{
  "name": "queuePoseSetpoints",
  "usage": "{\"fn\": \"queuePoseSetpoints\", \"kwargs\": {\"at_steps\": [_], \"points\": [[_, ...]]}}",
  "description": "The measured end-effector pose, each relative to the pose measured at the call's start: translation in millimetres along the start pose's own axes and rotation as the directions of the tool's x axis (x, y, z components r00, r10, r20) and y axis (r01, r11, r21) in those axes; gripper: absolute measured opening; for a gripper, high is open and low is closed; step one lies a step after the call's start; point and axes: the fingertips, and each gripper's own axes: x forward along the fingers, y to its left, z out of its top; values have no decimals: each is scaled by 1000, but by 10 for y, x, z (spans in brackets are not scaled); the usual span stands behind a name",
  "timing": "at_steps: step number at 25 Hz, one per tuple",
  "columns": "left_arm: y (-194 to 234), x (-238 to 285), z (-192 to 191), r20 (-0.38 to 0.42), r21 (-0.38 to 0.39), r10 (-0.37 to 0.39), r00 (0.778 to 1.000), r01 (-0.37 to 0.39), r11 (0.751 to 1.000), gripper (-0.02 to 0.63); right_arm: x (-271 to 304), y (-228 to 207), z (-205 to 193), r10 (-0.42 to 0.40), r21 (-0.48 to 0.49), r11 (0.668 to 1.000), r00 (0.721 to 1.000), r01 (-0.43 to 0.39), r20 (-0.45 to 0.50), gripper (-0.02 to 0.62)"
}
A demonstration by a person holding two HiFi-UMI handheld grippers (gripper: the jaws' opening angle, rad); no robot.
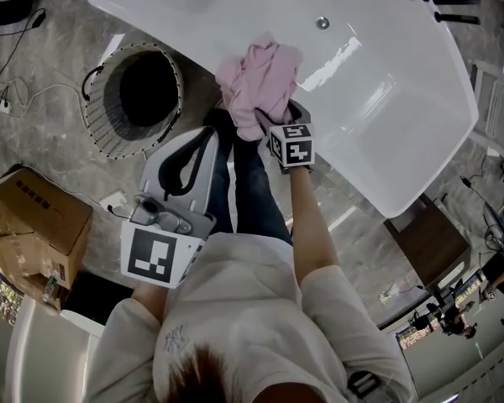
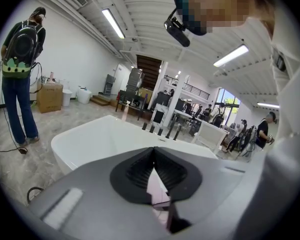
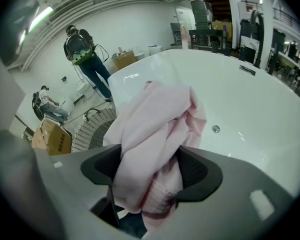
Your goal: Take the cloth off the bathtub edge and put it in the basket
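Right gripper (image 3: 150, 170) jaws stand wide, pressing the bunched pink cloth (image 3: 155, 119) between them; left gripper (image 2: 154, 151) jaws are together, empty.

A: State the bathtub (image 1: 386, 141) finish.
B: Glossy, smooth white surface. The cloth (image 1: 260, 78): soft pink fabric, creased.
A: And the basket (image 1: 107, 137), the floor (image 1: 59, 57)?
B: Basket: dark matt openwork weave. Floor: polished grey veined stone. The box (image 1: 42, 217): brown cardboard.
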Motion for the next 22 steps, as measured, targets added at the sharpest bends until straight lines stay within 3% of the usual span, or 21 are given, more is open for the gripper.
{"fn": "queuePoseSetpoints", "kwargs": {"at_steps": [3, 8, 13, 19, 22], "points": [[-9, -18, 10, 3, 0, 0, 1000, 0, 1000, 48, -60, 34, 18, 10, -42, 999, 1000, -11, -4, 271], [-16, -48, 38, 11, 0, 6, 1000, -6, 1000, 48, -180, 34, 33, 25, -29, 999, 1000, -25, -5, 121], [-63, -80, 118, 34, 16, 11, 999, -11, 1000, 48, -351, 154, 66, 40, 29, 999, 998, -42, 52, 93], [-145, -136, 262, 65, 33, 15, 998, -17, 999, 48, -774, 382, 296, 106, 110, 986, 977, -127, 183, 87], [-170, -213, 360, 98, 106, 4, 995, -15, 994, 48, -1108, 484, 508, 125, 129, 978, 957, -163, 262, 87]]}}
